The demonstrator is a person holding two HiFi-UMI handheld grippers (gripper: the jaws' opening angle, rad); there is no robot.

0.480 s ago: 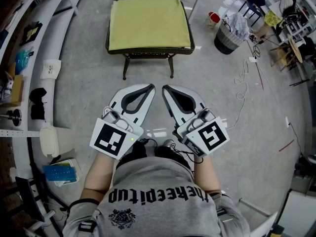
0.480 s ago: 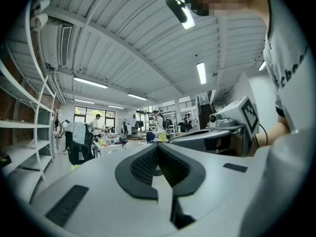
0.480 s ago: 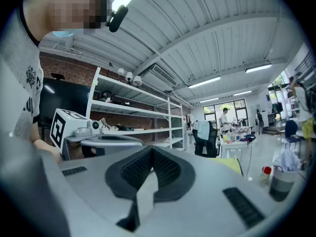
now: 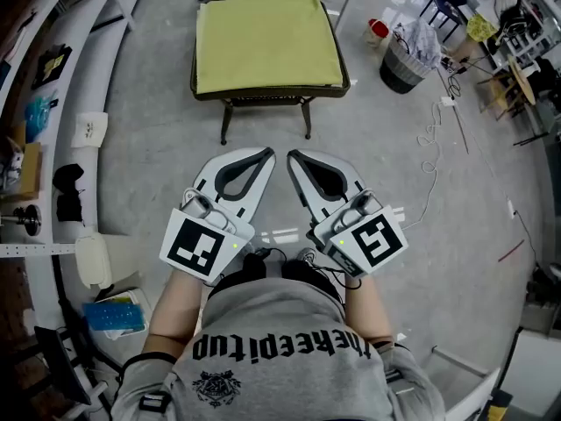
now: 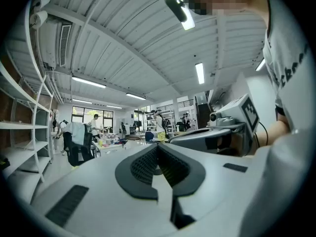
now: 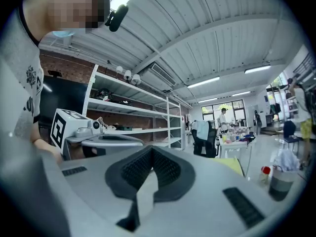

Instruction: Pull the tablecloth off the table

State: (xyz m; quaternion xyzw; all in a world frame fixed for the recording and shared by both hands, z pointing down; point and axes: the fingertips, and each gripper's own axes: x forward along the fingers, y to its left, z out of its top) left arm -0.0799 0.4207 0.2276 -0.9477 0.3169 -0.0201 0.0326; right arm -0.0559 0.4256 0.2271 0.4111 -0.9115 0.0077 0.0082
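Holding both tools close in front of a grey sweatshirt (image 4: 280, 349), the person has the left gripper (image 4: 263, 155) and the right gripper (image 4: 294, 157) side by side and level over the concrete floor (image 4: 394, 191). Their tips lean toward each other, near but apart. Each gripper view shows the ribbed black pads clenched together with nothing between them, so both tools are empty. Low at the person's left a blue box (image 4: 114, 312) lies on the floor beside white shelving (image 4: 88, 103) that runs along that side. To the right a white cable (image 4: 429, 160) snakes across the floor. Well ahead of the grippers stands a small dark table (image 4: 224, 121), and the yellow-green tablecloth (image 4: 266, 42) lies flat over its whole top, reaching all four edges, with the table's dark rim showing under the front edge. Neither gripper touches the cloth. Past the table's far right corner stands a grey bin (image 4: 399, 73) stuffed with pale rubbish, and a red-capped bottle (image 4: 378, 30) stands just beside the bin.
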